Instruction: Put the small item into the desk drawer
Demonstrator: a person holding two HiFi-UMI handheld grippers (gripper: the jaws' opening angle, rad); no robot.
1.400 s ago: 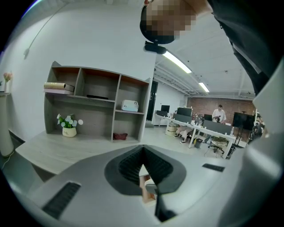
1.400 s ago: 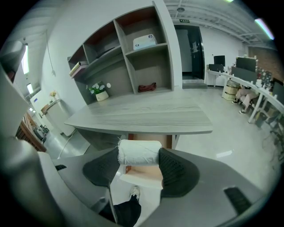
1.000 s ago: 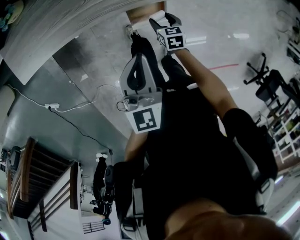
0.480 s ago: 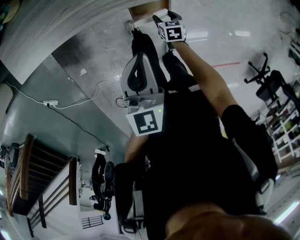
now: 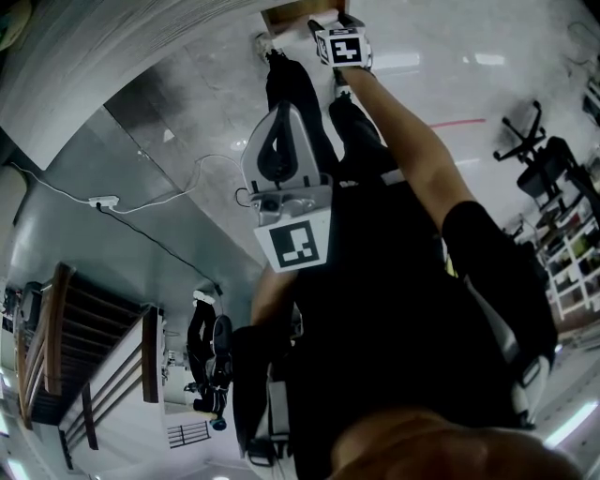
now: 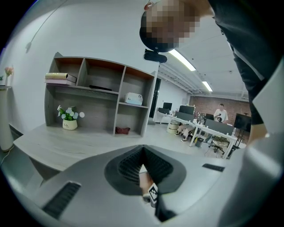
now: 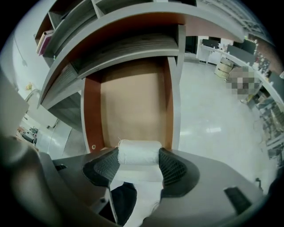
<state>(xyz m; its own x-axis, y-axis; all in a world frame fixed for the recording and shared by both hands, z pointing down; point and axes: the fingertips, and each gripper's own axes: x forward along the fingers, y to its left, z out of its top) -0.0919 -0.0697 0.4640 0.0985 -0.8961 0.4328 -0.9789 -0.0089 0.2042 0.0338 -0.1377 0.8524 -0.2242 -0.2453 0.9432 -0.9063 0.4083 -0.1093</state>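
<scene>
White cloth roll (image 7: 139, 151), the small item, is gripped by the gripper on the right and hangs above the open drawer, not yet in it. At the left, the left gripper (image 5: 281, 112) is held close to the person's body with its jaws pressed together on nothing. It points out over the counter (image 6: 66, 148) toward a shelf unit (image 6: 100, 97), and it seems parked out of the way, since one gripper is enough for this job. Further right, the right gripper (image 5: 330, 22) reaches forward on a straight arm. Its jaws are clenched on the two ends of the roll, and a loose tail of cloth hangs down behind them. The drawer (image 7: 133, 97) stands out from under the counter, directly below the roll, and looks bare inside. I judge that lowering and letting go come next.
</scene>
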